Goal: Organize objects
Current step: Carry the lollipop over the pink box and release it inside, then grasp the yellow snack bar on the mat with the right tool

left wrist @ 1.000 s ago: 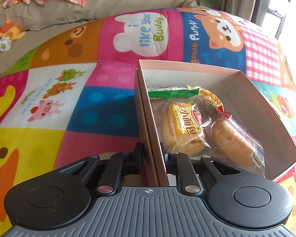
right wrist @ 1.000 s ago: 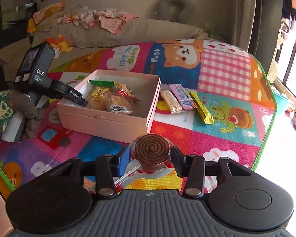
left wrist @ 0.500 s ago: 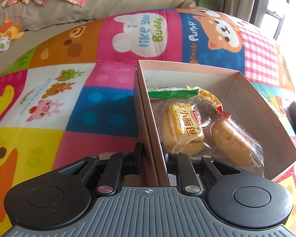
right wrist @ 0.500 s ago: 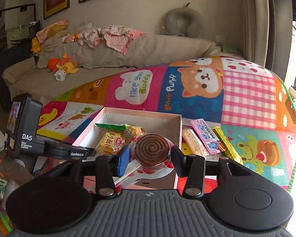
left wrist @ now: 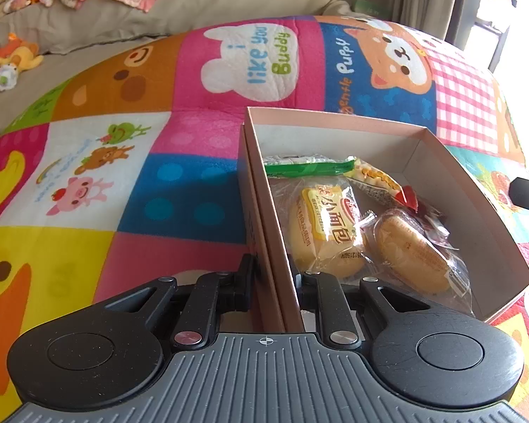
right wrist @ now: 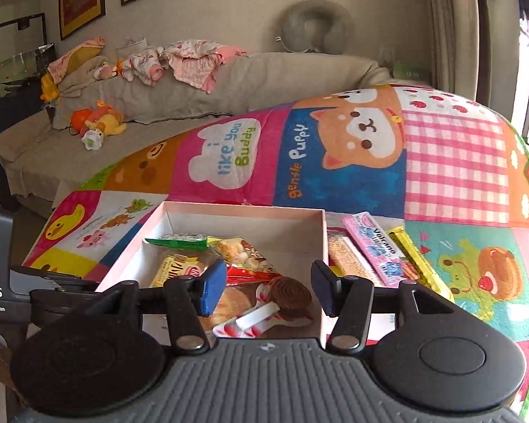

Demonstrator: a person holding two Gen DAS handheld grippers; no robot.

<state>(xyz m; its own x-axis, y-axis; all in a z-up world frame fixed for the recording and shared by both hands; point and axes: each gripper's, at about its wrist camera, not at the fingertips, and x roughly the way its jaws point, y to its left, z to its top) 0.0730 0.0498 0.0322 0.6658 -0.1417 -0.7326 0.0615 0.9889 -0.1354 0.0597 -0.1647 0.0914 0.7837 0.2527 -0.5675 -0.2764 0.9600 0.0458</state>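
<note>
Your left gripper (left wrist: 277, 275) is clamped on the near wall of the pink box (left wrist: 472, 190), one finger outside and one inside. The box sits on the colourful mat (left wrist: 180, 183).

Your right gripper (right wrist: 268, 287) hangs over the box's near right corner. Its jaws have just been opening and now stand apart; the pads touch nothing. The lollipop (right wrist: 289, 298), a brown spiral disc on a white stick in clear wrap, lies in the box below and between the fingers, free of them, resting against the other snacks.

Also in the box: two wrapped buns (left wrist: 324, 232) side by side, a green packet (left wrist: 310, 168) along the far end, and a yellow-and-red packet (left wrist: 377, 179) beside it.

Outside, just right of the box on the mat: a beige bar (right wrist: 349, 257), a pink packet (right wrist: 377, 246) and a yellow bar (right wrist: 419, 264), lying close together.

A sofa (right wrist: 264, 84) with clothes stands behind the mat.
</note>
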